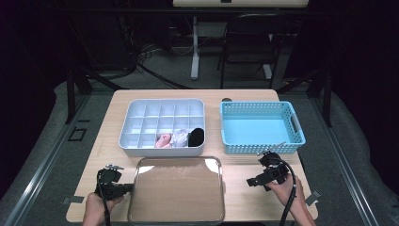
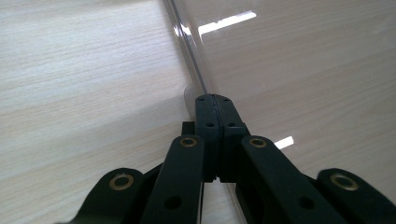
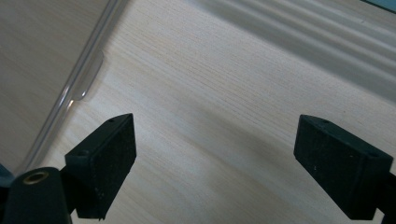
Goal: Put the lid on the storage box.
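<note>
Overhead light leaves the table (image 1: 244, 165) bright against a dark room, throws white glare streaks on the clear tray (image 1: 176, 188) (image 2: 289, 56), casts soft banded shadows in the right gripper view, and the high view looks soft.

Bare table (image 1: 244, 186) right of clear tray (image 1: 176, 188)

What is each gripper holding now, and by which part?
Nothing is held. The left gripper is shut with nothing between its jaws, beside the clear tray's left rim. The right gripper is open over the bare table.
</note>
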